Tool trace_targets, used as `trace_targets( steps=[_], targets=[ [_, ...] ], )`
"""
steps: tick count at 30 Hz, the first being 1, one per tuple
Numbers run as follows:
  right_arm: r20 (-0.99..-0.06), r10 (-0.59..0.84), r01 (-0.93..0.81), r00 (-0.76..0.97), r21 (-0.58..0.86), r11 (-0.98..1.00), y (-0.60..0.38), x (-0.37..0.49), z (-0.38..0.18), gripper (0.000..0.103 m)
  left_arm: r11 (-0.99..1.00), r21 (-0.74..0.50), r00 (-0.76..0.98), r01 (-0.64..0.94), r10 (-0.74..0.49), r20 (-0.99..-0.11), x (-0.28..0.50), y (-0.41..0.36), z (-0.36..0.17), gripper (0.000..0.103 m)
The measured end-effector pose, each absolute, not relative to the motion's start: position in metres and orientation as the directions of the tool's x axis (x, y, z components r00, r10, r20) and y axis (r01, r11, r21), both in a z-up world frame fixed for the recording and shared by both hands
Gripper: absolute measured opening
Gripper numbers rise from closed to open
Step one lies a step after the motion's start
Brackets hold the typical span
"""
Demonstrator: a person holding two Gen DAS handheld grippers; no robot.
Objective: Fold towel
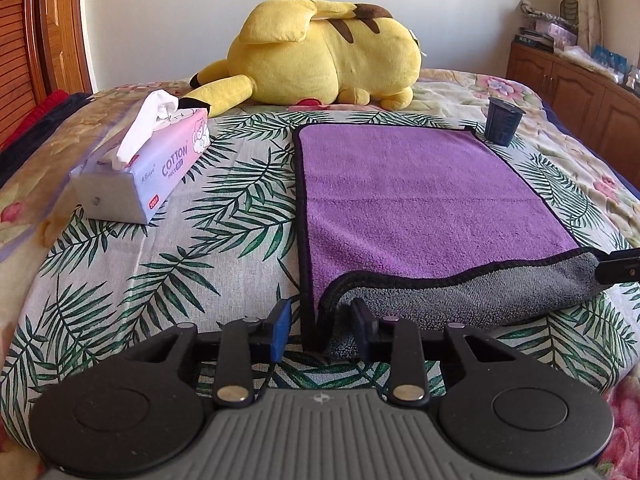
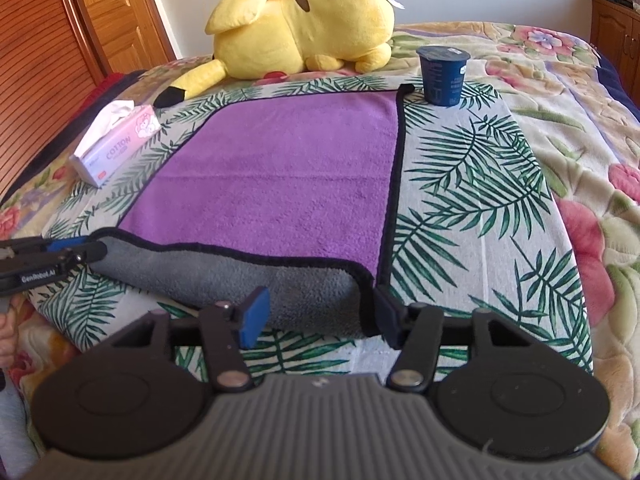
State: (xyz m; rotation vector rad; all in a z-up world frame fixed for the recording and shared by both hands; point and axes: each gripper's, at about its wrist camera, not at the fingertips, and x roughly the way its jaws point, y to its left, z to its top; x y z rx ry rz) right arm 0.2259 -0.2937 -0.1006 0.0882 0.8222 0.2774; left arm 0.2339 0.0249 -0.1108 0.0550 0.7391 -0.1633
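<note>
A purple towel [image 1: 420, 200] with a black border and a grey underside lies flat on the leaf-print cloth on the bed; it also shows in the right wrist view [image 2: 280, 176]. Its near edge is turned over, so the grey side [image 1: 480, 296] faces up. My left gripper [image 1: 320, 320] is open, its fingers either side of the towel's near left corner. My right gripper [image 2: 320, 312] is open, its fingers either side of the near right corner [image 2: 360, 280]. Each gripper appears at the edge of the other view, at the towel's corner.
A tissue box [image 1: 144, 168] lies left of the towel. A dark blue cup [image 2: 442, 76] stands at the towel's far right corner. A yellow plush toy [image 1: 320, 52] lies behind. A wooden cabinet [image 1: 580, 92] stands to the right, a wooden door [image 2: 60, 32] to the left.
</note>
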Motion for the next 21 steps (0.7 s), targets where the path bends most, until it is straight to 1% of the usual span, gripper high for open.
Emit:
trace_targets(
  steps=[4, 6, 9, 13, 16, 17, 21],
  targets=[
    [-0.707, 0.291, -0.222, 0.645, 0.191, 0.956, -0.293, 0.226, -0.1, 0.052, 0.986, -0.005, 0.729, 0.169, -0.128, -0.673, 0.234, 0.025, -0.111, 0.012],
    [-0.712, 0.292, -0.228, 0.639, 0.187, 0.956, -0.292, 0.228, -0.102, 0.043, 0.986, -0.003, 0.738, 0.167, -0.127, -0.663, 0.233, 0.025, -0.111, 0.01],
    [-0.722, 0.272, -0.227, 0.636, 0.163, 0.96, -0.292, 0.231, -0.106, 0.042, 0.986, -0.012, 0.736, 0.167, -0.133, -0.663, 0.233, 0.025, -0.111, 0.007],
    [-0.725, 0.276, -0.214, 0.631, 0.179, 0.96, -0.298, 0.236, -0.109, 0.041, 0.986, -0.011, 0.742, 0.167, -0.133, -0.658, 0.231, 0.024, -0.11, 0.004],
    [-0.73, 0.276, -0.212, 0.625, 0.181, 0.96, -0.3, 0.239, -0.112, 0.034, 0.986, -0.015, 0.744, 0.164, -0.134, -0.655, 0.232, 0.025, -0.109, 0.004],
    [-0.731, 0.274, -0.211, 0.625, 0.18, 0.961, -0.301, 0.239, -0.112, 0.03, 0.986, -0.017, 0.744, 0.165, -0.136, -0.655, 0.232, 0.025, -0.109, 0.004],
    [-0.73, 0.284, -0.223, 0.622, 0.182, 0.958, -0.302, 0.239, -0.11, 0.022, 0.986, -0.02, 0.743, 0.168, -0.139, -0.655, 0.232, 0.025, -0.109, 0.004]
  ],
)
